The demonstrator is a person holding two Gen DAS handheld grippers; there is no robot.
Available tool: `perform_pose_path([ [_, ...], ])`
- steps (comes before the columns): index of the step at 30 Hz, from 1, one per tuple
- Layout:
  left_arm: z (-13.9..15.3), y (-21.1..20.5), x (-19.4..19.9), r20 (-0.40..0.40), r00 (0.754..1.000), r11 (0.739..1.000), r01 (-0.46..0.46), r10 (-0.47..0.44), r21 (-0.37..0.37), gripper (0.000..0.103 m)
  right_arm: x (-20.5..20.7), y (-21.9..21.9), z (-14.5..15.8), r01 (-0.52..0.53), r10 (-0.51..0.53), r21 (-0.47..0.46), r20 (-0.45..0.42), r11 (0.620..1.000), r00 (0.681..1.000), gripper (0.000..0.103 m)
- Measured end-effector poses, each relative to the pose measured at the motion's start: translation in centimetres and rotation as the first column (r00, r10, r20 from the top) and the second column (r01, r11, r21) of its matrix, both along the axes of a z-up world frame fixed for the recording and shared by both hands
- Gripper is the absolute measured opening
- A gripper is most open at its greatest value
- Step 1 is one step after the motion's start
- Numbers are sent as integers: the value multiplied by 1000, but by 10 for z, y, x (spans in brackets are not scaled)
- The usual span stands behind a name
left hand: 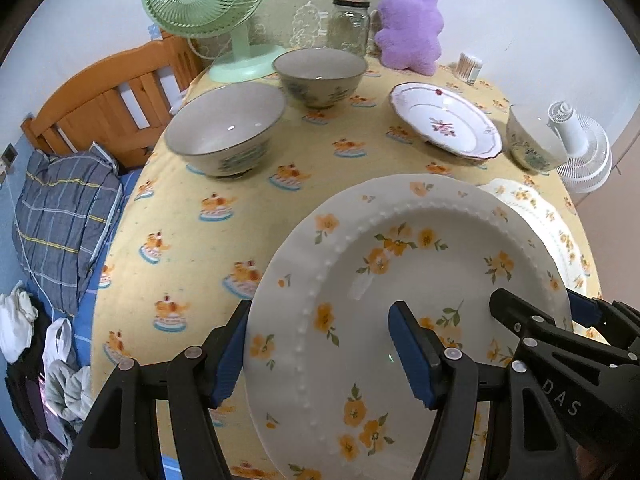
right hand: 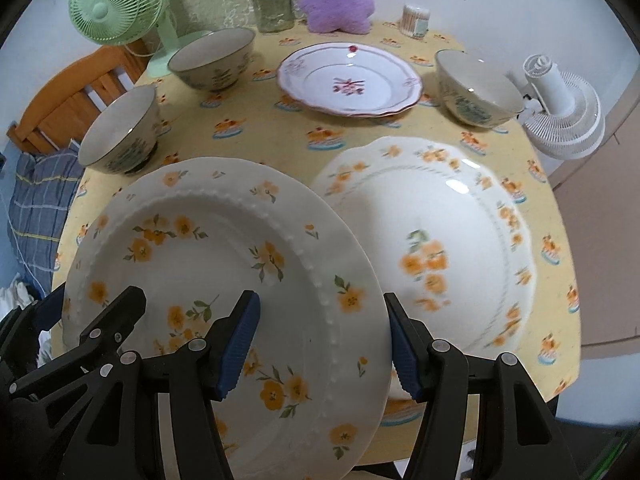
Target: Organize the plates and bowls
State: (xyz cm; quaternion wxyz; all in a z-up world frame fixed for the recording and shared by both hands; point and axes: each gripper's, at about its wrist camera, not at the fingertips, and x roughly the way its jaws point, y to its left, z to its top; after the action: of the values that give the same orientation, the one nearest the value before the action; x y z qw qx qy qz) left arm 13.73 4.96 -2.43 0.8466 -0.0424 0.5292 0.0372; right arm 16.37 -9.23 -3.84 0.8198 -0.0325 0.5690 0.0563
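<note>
A white plate with orange flowers and a beaded rim (left hand: pixel 400 264) (right hand: pixel 208 248) hangs tilted above the yellow tablecloth (left hand: pixel 192 248), held from both sides. My left gripper (left hand: pixel 320 320) straddles its left rim, one blue pad under the edge and one on the inside. My right gripper (right hand: pixel 322 304) clamps the opposite rim the same way. A second orange-flowered plate with a scalloped edge (right hand: pixel 440 232) lies on the table just to the right. Farther back stand a pink-flowered plate (right hand: pixel 348 80) and three patterned bowls (left hand: pixel 224 128) (left hand: pixel 320 72) (right hand: pixel 476 84).
Along the back of the table stand a green fan (left hand: pixel 204 0), a glass jar (left hand: pixel 350 24), a purple plush toy (left hand: pixel 412 24) and a cotton swab tub (right hand: pixel 416 20). A white fan (right hand: pixel 560 104) sits at the right edge. A wooden bed frame (left hand: pixel 104 104) and striped pillow (left hand: pixel 64 216) lie to the left.
</note>
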Motion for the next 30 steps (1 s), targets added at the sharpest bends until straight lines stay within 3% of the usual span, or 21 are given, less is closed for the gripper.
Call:
perform_pose_path([
  [11, -1, -71, 21, 8, 1000, 1000, 15, -15, -10, 68, 21, -70, 7, 9, -8, -19, 13, 1000, 1000, 65],
  [30, -36, -164, 56, -42, 998, 998, 53, -55, -39, 68, 52, -163, -18, 66, -67, -56, -27, 996, 997, 65],
])
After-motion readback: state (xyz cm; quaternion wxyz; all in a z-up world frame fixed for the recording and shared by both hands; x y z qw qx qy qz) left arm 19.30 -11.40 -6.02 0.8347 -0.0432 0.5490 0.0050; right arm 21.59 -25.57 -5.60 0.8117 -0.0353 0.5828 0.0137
